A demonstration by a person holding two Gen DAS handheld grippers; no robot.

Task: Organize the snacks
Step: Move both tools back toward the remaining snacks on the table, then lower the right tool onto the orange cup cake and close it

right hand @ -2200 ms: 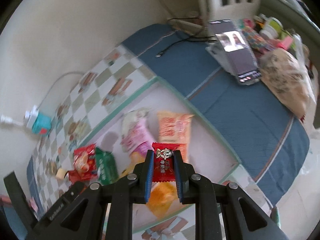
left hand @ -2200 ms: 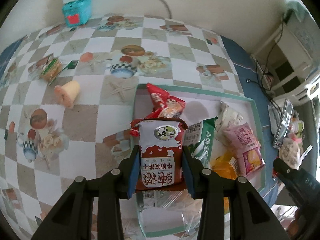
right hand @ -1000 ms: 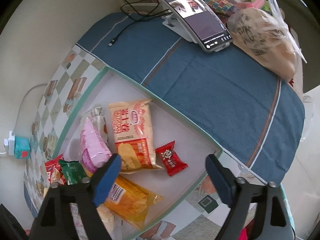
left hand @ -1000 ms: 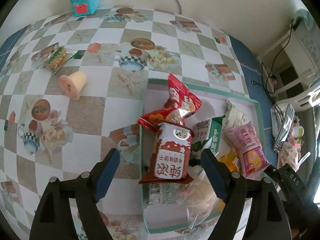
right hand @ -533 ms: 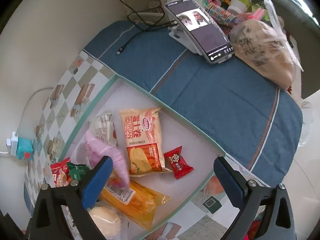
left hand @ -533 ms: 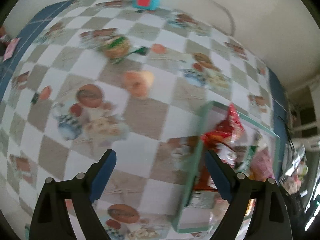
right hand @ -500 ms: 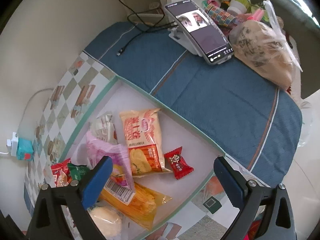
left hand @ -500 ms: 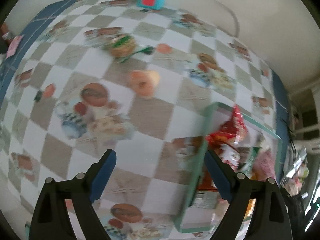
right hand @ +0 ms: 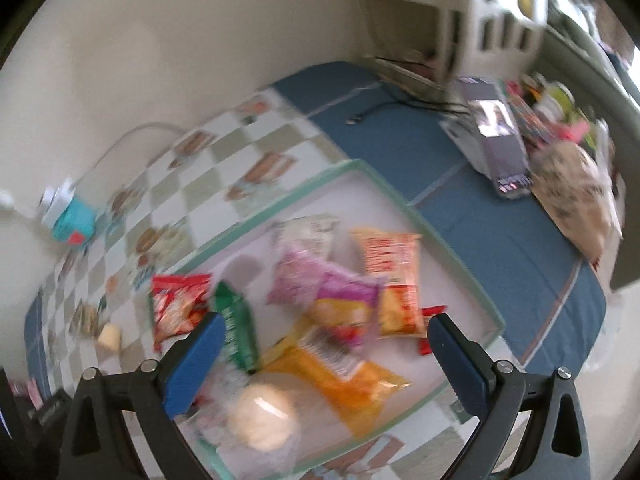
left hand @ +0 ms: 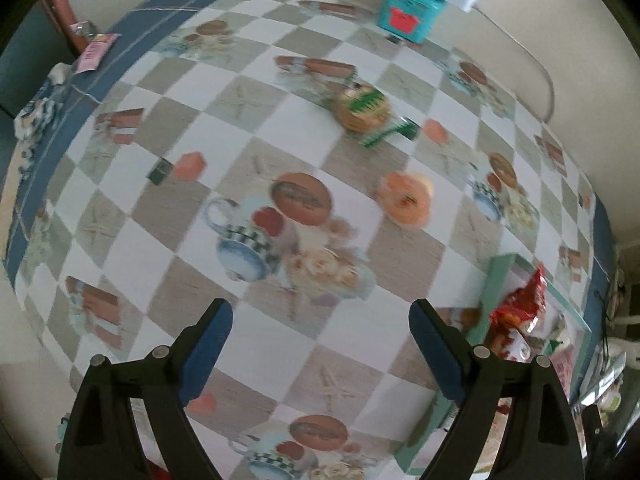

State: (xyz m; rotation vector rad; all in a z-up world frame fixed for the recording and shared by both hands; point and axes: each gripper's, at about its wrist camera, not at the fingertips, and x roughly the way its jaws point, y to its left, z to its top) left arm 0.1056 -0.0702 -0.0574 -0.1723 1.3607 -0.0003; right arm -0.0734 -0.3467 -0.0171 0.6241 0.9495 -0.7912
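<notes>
My left gripper (left hand: 318, 312) is open and empty over the checkered tablecloth. Beyond it lie a round orange pastry (left hand: 406, 198) and a green-wrapped biscuit (left hand: 362, 108). The green-rimmed tray (left hand: 500, 272) with a red packet (left hand: 520, 308) sits at the right edge. My right gripper (right hand: 325, 324) is open and empty above the tray (right hand: 400, 200). The tray holds a red packet (right hand: 176, 308), a green packet (right hand: 236, 328), a pink packet (right hand: 320, 284), an orange chip packet (right hand: 392, 272), a yellow packet (right hand: 340, 380), a wrapped bun (right hand: 262, 412) and a small red candy (right hand: 430, 332).
A teal box (left hand: 412, 8) with a white plug stands by the wall. A phone on a stand (right hand: 496, 148) and a filled plastic bag (right hand: 576, 196) rest on the blue cloth right of the tray. The table's left edge (left hand: 24, 184) drops off.
The left gripper released the milk-biscuit packet into the tray, opened and swung left over the tablecloth. The right gripper dropped the red candy in the tray, opened wide, and its view rolled.
</notes>
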